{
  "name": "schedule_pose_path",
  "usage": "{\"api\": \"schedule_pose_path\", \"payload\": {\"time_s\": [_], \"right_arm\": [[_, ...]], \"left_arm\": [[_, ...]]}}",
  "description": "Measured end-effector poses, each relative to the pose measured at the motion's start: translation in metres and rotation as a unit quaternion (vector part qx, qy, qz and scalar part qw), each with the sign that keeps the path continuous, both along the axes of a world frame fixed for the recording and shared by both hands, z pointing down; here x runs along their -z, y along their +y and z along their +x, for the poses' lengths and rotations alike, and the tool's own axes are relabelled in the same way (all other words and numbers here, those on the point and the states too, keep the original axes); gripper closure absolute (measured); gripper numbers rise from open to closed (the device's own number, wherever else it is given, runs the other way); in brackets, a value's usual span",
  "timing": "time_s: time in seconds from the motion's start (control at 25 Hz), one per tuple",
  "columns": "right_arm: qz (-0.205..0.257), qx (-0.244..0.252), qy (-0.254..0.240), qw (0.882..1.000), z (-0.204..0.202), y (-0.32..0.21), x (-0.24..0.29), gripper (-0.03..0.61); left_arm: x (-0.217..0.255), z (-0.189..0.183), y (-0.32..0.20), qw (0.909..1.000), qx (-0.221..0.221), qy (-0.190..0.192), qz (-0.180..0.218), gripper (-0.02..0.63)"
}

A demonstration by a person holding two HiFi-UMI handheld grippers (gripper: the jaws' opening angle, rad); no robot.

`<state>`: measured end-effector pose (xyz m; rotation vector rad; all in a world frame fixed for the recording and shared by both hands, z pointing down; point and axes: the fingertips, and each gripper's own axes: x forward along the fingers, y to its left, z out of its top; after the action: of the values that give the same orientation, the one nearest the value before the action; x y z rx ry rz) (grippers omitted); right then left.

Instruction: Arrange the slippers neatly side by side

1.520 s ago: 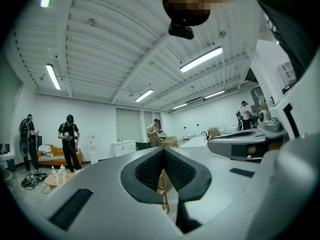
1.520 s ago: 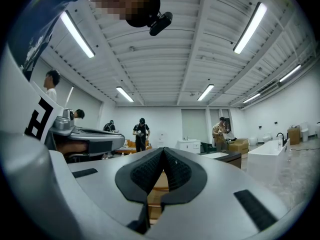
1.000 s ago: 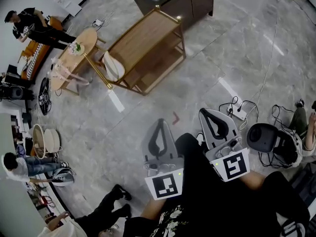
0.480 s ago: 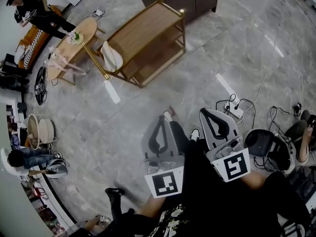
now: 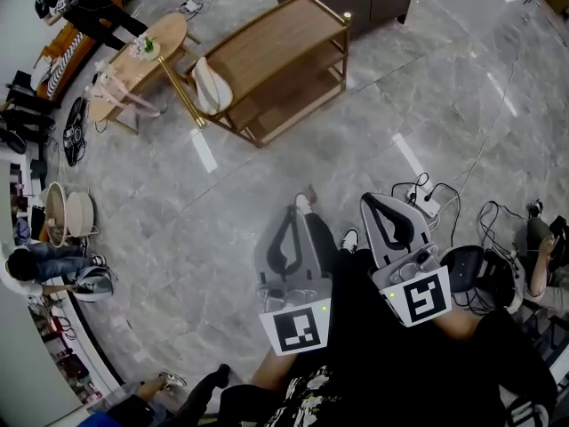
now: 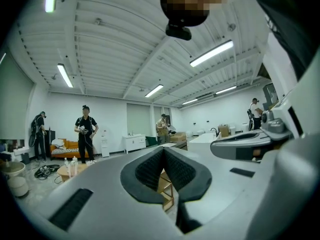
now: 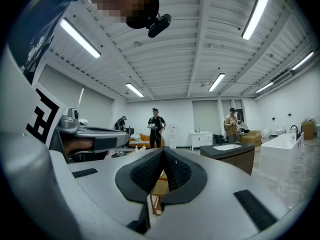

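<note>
"Where are the slippers [image 5: 209, 85]?"

"Upper left of the frame, just right of the round table [image 5: 133, 60]. They're the pale shape at the left end of the wooden rack [image 5: 276, 52]. I can't tell which shelf."

"And the grippers?"

"Lower middle, well apart from the rack. The left gripper [image 5: 290, 221] has its jaws pressed together with nothing between them. Beside it, the right gripper [image 5: 373, 205] is the same."
</note>
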<state>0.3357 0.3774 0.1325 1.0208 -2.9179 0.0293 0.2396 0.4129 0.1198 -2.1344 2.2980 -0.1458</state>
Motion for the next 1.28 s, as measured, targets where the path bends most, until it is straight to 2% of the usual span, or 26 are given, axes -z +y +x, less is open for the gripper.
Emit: {"api": "schedule_pose_path", "payload": {"time_s": [0.6, 1.28], "right_arm": [[-0.012, 0.025, -0.002, 1.0, -0.022, -0.016, -0.009, 0.58], [-0.013, 0.073, -0.015, 0.997, -0.078, -0.051, -0.004, 0.58]], "left_arm": [[-0.007, -0.015, -0.013, 0.9997, 0.02, -0.005, -0.011, 0.615], [-0.001, -0.063, -0.042, 0.9975, 0.068, -0.011, -0.015, 0.615]]}}
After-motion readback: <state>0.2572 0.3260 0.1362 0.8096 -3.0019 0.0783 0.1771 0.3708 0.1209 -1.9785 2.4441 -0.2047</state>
